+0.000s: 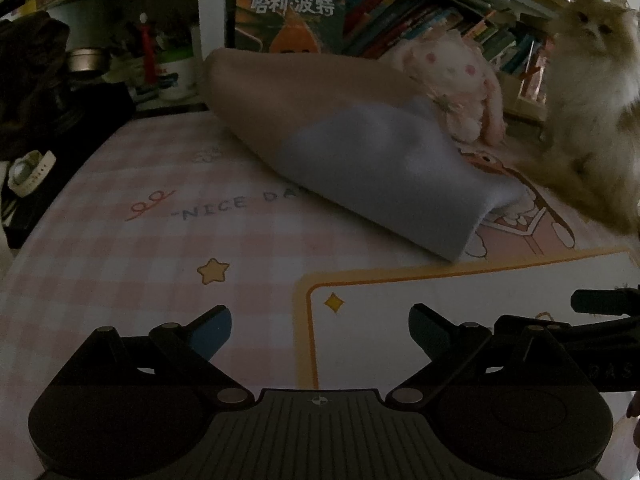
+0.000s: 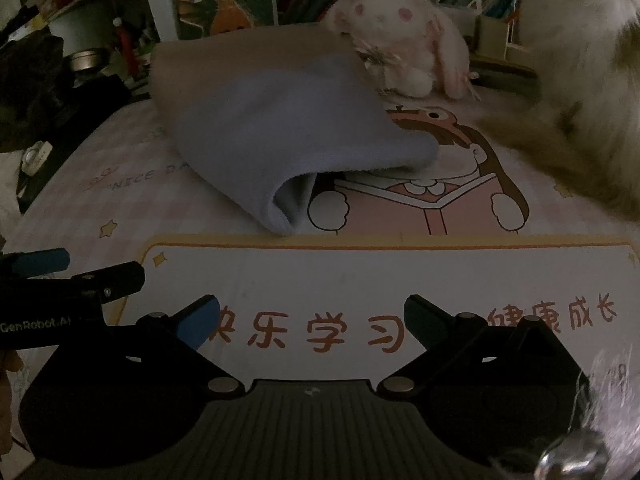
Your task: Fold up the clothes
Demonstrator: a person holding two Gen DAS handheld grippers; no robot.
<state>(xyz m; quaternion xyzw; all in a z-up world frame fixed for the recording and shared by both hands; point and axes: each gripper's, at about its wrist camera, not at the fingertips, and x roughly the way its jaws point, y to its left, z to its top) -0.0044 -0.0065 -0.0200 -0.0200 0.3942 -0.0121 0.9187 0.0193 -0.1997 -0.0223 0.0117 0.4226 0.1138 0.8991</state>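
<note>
A folded garment, pale blue at the near end and beige at the far end, lies on the pink checked desk mat. In the right wrist view the same garment shows its folded blue edge toward me. My left gripper hovers open over the mat, well short of the garment, with nothing between its blue-padded fingers. My right gripper is also open and empty, above the printed white panel. The left gripper's fingers show at the left edge of the right wrist view.
A white plush rabbit sits behind the garment. A fluffy cat stands at the right, its fur reaching over the mat. Shelves with books run along the back. A watch and a metal tin lie at the left.
</note>
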